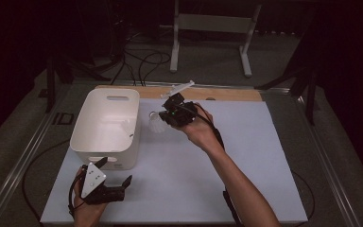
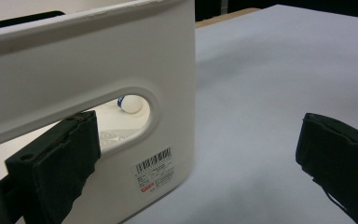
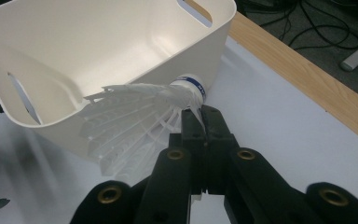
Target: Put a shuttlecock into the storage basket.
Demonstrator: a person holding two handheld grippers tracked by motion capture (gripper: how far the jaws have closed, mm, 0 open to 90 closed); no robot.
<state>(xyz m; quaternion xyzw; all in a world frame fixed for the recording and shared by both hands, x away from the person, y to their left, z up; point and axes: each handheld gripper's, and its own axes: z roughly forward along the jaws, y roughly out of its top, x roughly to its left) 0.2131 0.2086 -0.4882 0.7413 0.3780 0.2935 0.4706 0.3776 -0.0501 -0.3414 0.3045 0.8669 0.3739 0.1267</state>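
Shuttlecock lies level, cork away from bin, pinched in right gripper fingers.

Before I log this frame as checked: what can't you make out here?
- Bin floor: in the high view, too dim to count what lies inside.
- Second shuttlecock: left claw view, bin wall hides all but its cork.
- Shuttlecock in the right claw: feathers cut by the jaws.

The high view looks down over the table; both gripper views sit close, sharing the white basket from opposite sides.
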